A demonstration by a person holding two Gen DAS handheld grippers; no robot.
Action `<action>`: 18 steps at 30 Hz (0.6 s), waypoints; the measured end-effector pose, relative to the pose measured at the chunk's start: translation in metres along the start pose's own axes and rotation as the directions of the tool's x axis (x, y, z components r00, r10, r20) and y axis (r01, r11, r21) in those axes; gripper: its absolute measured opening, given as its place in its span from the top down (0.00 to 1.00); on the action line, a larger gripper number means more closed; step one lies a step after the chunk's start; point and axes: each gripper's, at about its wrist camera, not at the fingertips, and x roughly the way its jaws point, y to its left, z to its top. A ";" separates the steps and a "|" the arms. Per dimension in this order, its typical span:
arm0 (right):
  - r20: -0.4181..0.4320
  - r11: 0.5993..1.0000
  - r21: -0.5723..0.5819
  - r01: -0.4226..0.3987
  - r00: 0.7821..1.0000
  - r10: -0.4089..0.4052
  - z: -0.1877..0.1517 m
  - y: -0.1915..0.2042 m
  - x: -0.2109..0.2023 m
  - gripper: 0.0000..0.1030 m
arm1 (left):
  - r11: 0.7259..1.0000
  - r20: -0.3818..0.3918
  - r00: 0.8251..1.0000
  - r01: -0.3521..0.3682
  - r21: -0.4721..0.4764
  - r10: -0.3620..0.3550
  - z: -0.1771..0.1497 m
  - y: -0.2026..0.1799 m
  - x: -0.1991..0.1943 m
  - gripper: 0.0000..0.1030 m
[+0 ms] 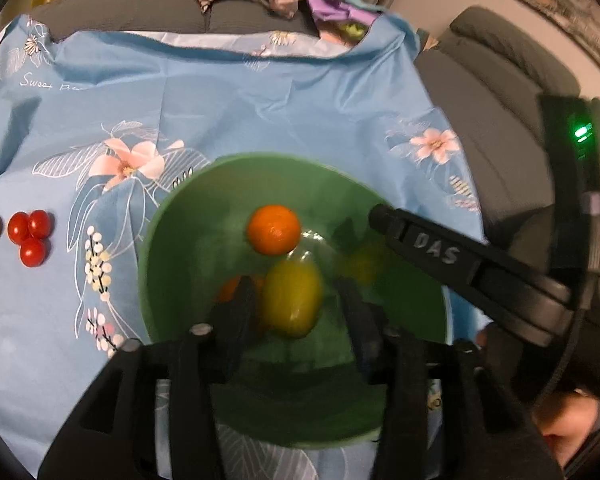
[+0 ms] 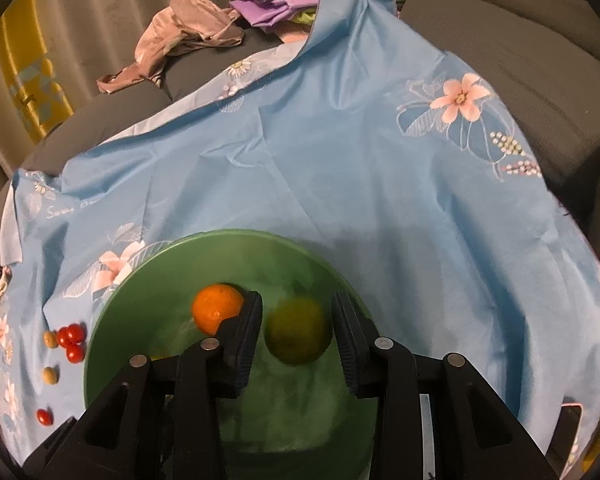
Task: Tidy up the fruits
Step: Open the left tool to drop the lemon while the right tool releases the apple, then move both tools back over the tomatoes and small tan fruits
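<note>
Lying loose between open jaws: yellow-green fruit (image 2: 298, 330).

both wrist cams look steeply down from close above the green bowl (image 1: 156, 264) (image 2: 112, 316), facing the couch (image 1: 492, 80) (image 2: 520, 40) beyond the blue cloth (image 1: 260, 100) (image 2: 340, 160). left cam sits left of the right gripper (image 1: 384, 216). shared: bowl, orange (image 1: 274, 230) (image 2: 217, 306), tomatoes (image 1: 30, 236) (image 2: 72, 340), cloth.

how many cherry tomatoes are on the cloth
4. Three small red cherry tomatoes sit clustered on the blue floral cloth, left of the green bowl; a fourth lone one lies nearer the camera. Others may be hidden.
</note>
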 end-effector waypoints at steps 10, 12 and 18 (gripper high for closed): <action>0.056 0.999 -0.029 -0.021 0.998 0.022 -0.001 0.029 -0.015 0.50 | 0.999 0.123 0.992 -0.016 -0.039 0.021 0.000 0.027 -0.062 0.44; 0.066 0.998 -0.051 -0.033 0.997 0.036 -0.001 0.040 -0.017 0.50 | 0.997 0.144 0.988 -0.041 -0.059 0.050 0.000 0.041 -0.077 0.44; 0.064 0.971 -0.158 -0.179 0.979 0.191 -0.008 0.087 -0.027 0.50 | 0.975 0.177 0.963 -0.180 -0.130 0.202 -0.001 0.103 -0.126 0.44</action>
